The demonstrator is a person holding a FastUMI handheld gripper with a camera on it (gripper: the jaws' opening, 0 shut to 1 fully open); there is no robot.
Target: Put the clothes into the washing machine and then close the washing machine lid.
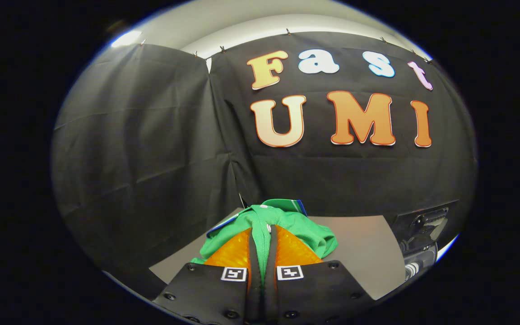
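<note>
Gripper (pixel 262 234) clenched on crumpled soft green garment (pixel 307 228) bunched between and ahead of fingers, flat grey desk (pixel 364 243) beyond, black machine (pixel 422 239) further right

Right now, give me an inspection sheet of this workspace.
Surface: grey tabletop, bare beyond the cloth.
Job's things: green garment bunched between and just ahead of the fingers.
Clutter: dark device at the table's far side; kind unclear.
Gripper: gripper shut on the garment, green fabric pinched in the narrow gap.
Cables: nothing seen.
Surroundings: black cloth wall; pale ceiling above.
</note>
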